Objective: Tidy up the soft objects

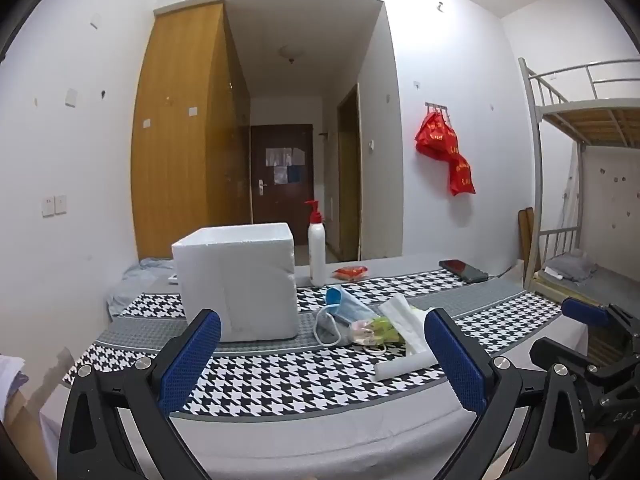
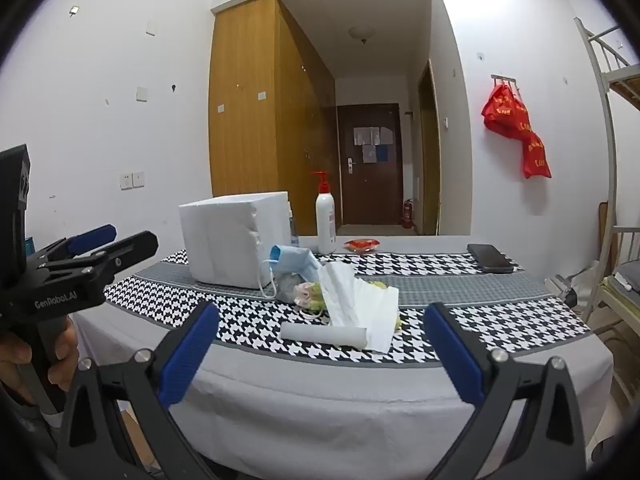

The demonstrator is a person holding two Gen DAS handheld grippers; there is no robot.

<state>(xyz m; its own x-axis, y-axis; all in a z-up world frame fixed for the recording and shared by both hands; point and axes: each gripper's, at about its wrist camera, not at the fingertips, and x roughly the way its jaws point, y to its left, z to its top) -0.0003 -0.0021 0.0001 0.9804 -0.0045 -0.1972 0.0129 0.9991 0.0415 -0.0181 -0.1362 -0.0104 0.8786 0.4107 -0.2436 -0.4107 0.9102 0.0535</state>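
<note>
Since the soft things, a blue face mask (image 2: 294, 261), a grey one (image 1: 329, 326), a small patterned bundle (image 2: 308, 293), a crumpled white tissue (image 2: 360, 300) and a rolled white sheet (image 2: 322, 334), all lie heaped on the houndstooth cloth (image 2: 500, 320) just right of the white foam box (image 2: 228, 240), we judge the sorting hardly begun. Our left gripper (image 1: 322, 354) and right gripper (image 2: 322, 354) both hang short of the pile, jaws spread wide and empty; beyond stand a pump bottle (image 2: 326, 220), a red packet (image 2: 362, 244) and a phone (image 2: 490, 258).
</note>
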